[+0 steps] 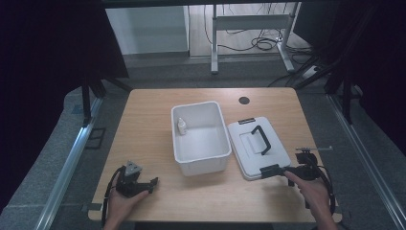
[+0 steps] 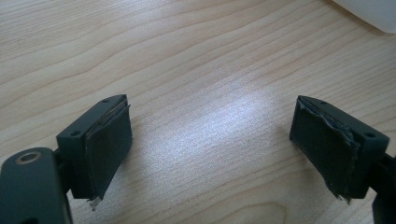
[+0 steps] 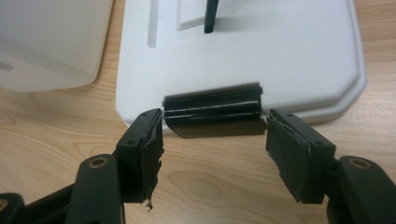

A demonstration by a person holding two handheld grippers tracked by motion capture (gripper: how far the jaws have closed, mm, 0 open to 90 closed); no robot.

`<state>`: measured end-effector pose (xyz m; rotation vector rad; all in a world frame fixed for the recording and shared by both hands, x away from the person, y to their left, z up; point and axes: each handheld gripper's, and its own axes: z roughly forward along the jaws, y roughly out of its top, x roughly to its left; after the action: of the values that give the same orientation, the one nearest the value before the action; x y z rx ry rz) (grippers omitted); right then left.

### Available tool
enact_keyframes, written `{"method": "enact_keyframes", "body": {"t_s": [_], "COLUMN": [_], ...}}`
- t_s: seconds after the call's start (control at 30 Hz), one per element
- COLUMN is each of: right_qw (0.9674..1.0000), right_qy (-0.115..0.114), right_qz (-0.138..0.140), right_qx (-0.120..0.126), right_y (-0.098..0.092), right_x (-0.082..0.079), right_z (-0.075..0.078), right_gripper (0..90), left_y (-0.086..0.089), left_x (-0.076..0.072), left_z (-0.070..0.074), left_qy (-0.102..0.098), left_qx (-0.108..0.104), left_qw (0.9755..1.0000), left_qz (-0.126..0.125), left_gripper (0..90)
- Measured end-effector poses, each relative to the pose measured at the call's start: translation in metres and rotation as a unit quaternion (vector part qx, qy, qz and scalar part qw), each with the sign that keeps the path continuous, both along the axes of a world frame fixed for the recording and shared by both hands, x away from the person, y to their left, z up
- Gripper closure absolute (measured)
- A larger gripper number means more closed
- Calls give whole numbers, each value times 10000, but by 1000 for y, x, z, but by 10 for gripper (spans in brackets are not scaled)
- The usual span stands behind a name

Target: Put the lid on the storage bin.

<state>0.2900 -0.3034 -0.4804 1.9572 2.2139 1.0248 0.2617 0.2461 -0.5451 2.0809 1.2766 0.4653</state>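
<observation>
A white bin (image 1: 198, 139) stands mid-table with a small white bottle (image 1: 182, 126) inside, near its left wall. Right of it lies a white lid (image 1: 258, 146) with a black handle (image 1: 261, 139) and a black latch (image 1: 269, 170) on its near edge. My right gripper (image 1: 286, 173) is at that edge. In the right gripper view the latch (image 3: 212, 109) sits just ahead of my open right gripper (image 3: 215, 135), untouched, and the lid (image 3: 261, 56) lies beyond it. My left gripper (image 1: 152, 184) rests at the front left. It (image 2: 212, 112) stands open over bare wood.
The wooden table (image 1: 143, 120) has a round black cable hole (image 1: 244, 100) at the back. A corner of the bin (image 2: 369, 9) shows far ahead of the left jaws. The bin's wall (image 3: 46, 42) stands left of the lid. Metal rails (image 1: 72, 163) flank the table.
</observation>
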Motion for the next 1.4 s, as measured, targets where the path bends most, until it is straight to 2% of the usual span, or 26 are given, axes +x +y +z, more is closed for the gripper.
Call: {"method": "enact_keyframes", "body": {"t_s": [0.17,0.4,0.63,0.87,1.2,1.4], "right_qw": [10000,10000,9999,9998,9996,9987], "right_qy": [39,-29,-110,-187,29,201], "right_qz": [-1,-19,-69,78,257,420], "right_qx": [-20,-49,18,-80,-115,-187], "right_y": [5,4,4,9,5,15], "right_x": [5,6,11,16,22,36], "right_z": [-2,2,13,29,40,43], "right_gripper": [367,367,367,368,385,423], "left_y": [-1,-1,-1,-1,-2,-2], "left_x": [-1,-2,-2,-1,0,0], "left_z": [0,0,0,0,0,0], "left_qy": [-2,-3,-4,-4,-4,-4], "left_qx": [5,3,4,-1,-8,-9], "left_qw": [10000,10000,10000,10000,10000,10000], "left_qz": [42,73,65,48,39,39], "left_gripper": [130,136,136,135,135,135]}}
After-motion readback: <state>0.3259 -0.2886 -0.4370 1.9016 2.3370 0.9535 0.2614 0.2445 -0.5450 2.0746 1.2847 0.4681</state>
